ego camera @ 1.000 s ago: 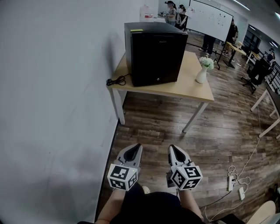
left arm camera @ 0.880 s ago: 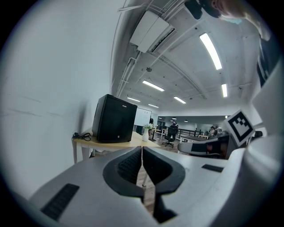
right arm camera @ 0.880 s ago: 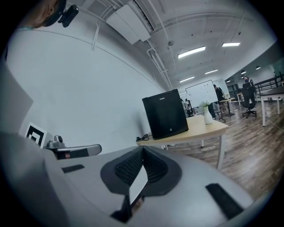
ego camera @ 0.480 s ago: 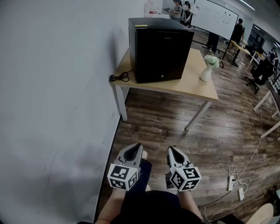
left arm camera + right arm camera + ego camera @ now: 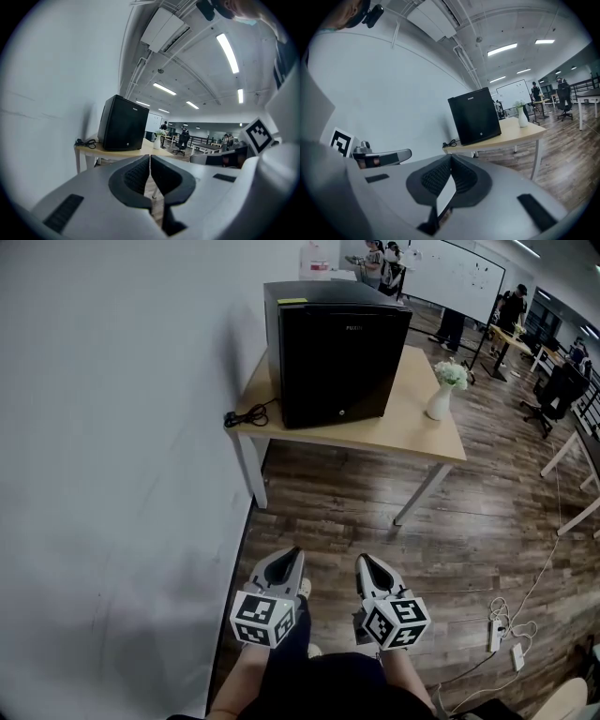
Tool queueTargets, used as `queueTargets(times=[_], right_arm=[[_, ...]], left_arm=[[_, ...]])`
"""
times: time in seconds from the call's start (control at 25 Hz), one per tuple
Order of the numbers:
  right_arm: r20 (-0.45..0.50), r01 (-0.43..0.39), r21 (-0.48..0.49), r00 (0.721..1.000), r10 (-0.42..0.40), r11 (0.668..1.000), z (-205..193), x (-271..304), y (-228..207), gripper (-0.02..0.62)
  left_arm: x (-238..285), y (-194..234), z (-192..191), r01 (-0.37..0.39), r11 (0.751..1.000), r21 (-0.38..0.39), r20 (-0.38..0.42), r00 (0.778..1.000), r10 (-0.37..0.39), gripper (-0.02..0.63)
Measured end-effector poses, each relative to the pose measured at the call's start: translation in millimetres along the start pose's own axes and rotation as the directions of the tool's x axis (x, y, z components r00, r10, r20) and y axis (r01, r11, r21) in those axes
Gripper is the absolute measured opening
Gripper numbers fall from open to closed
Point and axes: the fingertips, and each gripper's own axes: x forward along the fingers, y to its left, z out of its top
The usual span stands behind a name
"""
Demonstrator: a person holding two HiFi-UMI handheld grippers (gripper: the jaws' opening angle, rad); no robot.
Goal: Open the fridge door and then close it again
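A: The fridge [image 5: 333,357] is seen at the far end of the scene. It is set on the left part of a wooden table [image 5: 412,437] against the wall, with its black door shut and turned toward the near side.

B: And both claws are held low and near, well apart from it. The left gripper [image 5: 292,554] is pinched fully together, with nothing between its jaws. The right gripper [image 5: 367,560] is closed just as tightly and is also empty.

A: So nothing is touched yet. How is that door expected to behave?

B: It is judged stiff and rigid, a flat panel with a smooth, probably slippery face. No handle can be made out, so a hold is best sought at one upright edge of the door or along its top lip. Which side carries the hinge cannot be told from here.

A: Is some resistance from the seal to be expected at first?

B: Likely, and the small box may be dragged across the tabletop if it is pulled hard. A vase [image 5: 438,401] of flowers is placed to its right and a coiled cable [image 5: 246,414] to its left, and both are to be kept clear of.
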Motion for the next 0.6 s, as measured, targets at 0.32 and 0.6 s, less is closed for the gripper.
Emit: queueTargets(times=[0.32, 0.6], right_arm=[[0.003, 0.004, 0.002, 1.000, -0.004, 1.000, 27.0, 53.9, -20.9, -0.015], [-0.001, 0.002, 0.009, 1.000, -0.002, 1.000, 49.5, 106.0, -30.3, -0.015]], left_arm=[[53.7, 29.4, 26.5, 0.010, 1.000, 0.005, 0.007, 1.000, -0.010, 0.009], [97.3, 64.5, 48.9, 0.019, 1.000, 0.008, 0.001, 1.000, -0.019, 0.009]])
